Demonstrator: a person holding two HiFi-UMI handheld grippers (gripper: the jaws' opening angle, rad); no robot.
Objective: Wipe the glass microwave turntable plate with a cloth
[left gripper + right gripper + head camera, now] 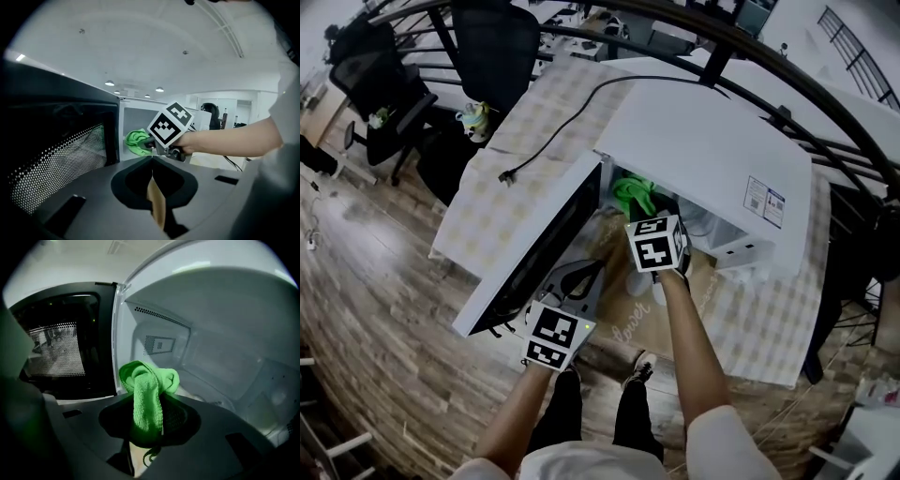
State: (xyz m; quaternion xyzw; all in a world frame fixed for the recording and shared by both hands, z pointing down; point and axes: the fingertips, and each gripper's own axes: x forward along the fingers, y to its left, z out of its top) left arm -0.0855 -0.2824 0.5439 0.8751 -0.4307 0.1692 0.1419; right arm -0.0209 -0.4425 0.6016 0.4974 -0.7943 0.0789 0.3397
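A white microwave stands on a checked tablecloth with its dark door swung open to the left. My right gripper is at the mouth of the cavity, shut on a bright green cloth. In the right gripper view the cloth bunches up over the gripper's jaws, in front of the white cavity floor. I cannot make out the glass plate clearly behind it. My left gripper hovers lower, beside the door's inner face, shut and empty.
A black power cable runs across the tablecloth left of the microwave. Black office chairs stand beyond the table. The perforated door window is close on the left gripper's left side. Wooden floor lies below.
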